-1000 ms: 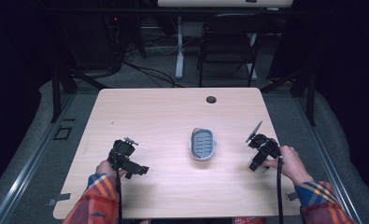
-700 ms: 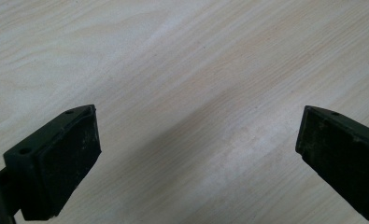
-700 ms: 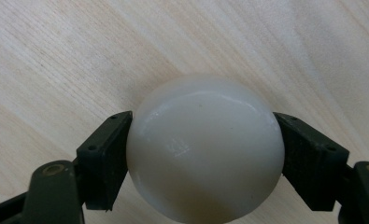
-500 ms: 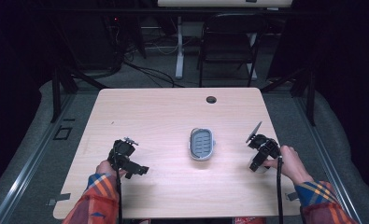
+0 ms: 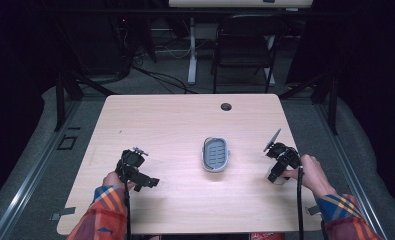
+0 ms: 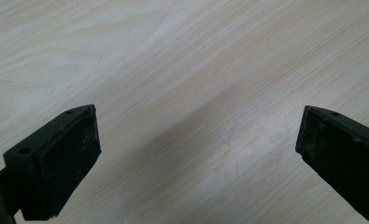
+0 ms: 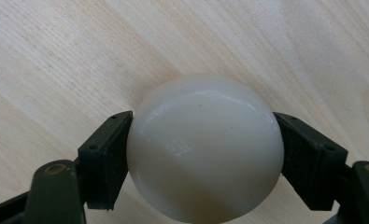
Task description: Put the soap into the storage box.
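Note:
A smooth white ball [image 7: 205,154] rests on the light wood table [image 5: 175,125], and my right gripper [image 7: 203,116] is shut on it, one black pad pressing each side. In the high view that gripper [image 5: 276,176] points down near the table's right edge, with a hand behind it. A grey oval dish [image 5: 216,154] with a ribbed floor lies at the table's middle, left of the right gripper and apart from it. My left gripper [image 5: 146,181] is low over the front left of the table. Its jaws [image 6: 198,116] stand wide open above bare wood.
A small round cable hole [image 5: 226,106] sits near the table's far edge. Beyond the table stand a dark chair [image 5: 245,50] and a white desk leg [image 5: 192,50], with cables on the floor. Plaid sleeves [image 5: 105,215] come in from the bottom.

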Motion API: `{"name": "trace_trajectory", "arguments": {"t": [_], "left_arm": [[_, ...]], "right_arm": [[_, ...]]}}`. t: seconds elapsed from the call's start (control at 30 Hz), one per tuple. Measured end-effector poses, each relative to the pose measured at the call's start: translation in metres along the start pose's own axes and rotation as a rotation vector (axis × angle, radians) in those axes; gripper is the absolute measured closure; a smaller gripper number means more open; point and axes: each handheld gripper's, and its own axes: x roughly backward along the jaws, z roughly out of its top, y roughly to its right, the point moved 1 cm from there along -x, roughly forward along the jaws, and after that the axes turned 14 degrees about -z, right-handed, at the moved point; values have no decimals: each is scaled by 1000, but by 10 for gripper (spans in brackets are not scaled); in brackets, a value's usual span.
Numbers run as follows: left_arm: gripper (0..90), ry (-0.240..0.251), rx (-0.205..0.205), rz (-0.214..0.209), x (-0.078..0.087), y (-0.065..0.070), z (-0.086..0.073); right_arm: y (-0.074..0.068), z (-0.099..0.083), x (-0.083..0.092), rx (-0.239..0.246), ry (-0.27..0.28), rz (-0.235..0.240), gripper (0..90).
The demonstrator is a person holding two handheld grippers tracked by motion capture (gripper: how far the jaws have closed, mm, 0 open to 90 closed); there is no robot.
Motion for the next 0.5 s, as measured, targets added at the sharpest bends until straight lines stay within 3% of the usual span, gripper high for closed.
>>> {"name": "trace_trajectory", "arguments": {"t": [0.07,0.13,0.17,0.2,0.23,0.27,0.3,0.37,0.4,0.43,0.47,0.5], "left_arm": [[0,-1,0,0,0,0,0],[0,0,0,0,0,0,0],[0,-1,0,0,0,0,0],[0,-1,0,0,0,0,0],[0,0,0,0,0,0,0],[0,0,1,0,0,0,0],[0,0,0,0,0,0,0],[0,0,1,0,0,0,0],[0,0,1,1,0,0,0],[0,0,1,1,0,0,0],[0,1,1,0,0,0,0],[0,0,1,0,0,0,0]], "right_arm": [[-2,0,-1,-25,26,5,241],[1,2,4,25,-16,-9,241],[-4,0,-1,-42,45,9,240],[-4,0,-1,-42,45,9,240],[-2,2,3,4,7,-3,241],[-1,3,4,14,-1,-6,241],[-1,3,4,20,-4,-8,241],[-5,4,2,-31,44,-4,241],[-2,7,5,9,12,-13,241],[-2,7,5,9,12,-13,241],[-6,7,3,-34,51,-3,241],[-4,11,7,12,24,-14,241]]}}
